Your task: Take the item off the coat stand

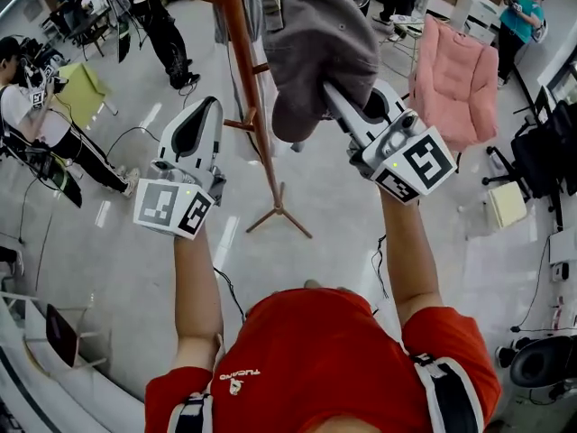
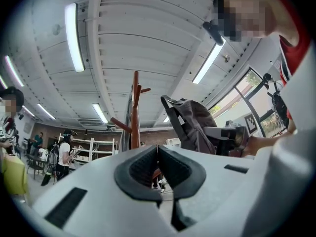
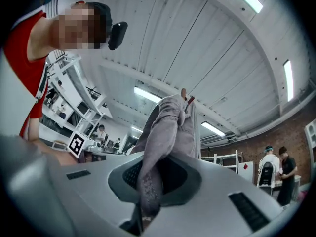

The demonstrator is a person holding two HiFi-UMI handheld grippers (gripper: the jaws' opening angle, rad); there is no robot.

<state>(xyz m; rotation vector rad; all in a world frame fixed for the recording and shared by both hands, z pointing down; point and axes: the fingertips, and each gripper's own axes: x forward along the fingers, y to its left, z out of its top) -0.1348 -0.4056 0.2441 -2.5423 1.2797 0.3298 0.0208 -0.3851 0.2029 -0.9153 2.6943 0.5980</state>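
A brown wooden coat stand (image 1: 239, 52) rises from the floor ahead of me; it also shows in the left gripper view (image 2: 135, 117). A grey cloth item (image 1: 320, 48) hangs just right of the pole. My right gripper (image 1: 335, 96) is shut on its lower edge, and the fabric (image 3: 170, 127) runs up from between the pads (image 3: 155, 174). Whether the item still rests on a peg I cannot tell. My left gripper (image 1: 206, 106) is raised left of the pole, its jaws (image 2: 158, 151) shut with nothing in them. From there the grey item (image 2: 195, 125) appears to the right of the stand.
More clothing (image 1: 248, 3) hangs on the far side of the stand, whose feet (image 1: 279, 210) spread on the floor. A pink chair (image 1: 460, 79) stands at the right, a black office chair (image 1: 550, 152) further right. People, a yellow-green seat (image 1: 81, 93) and floor cables are at the left.
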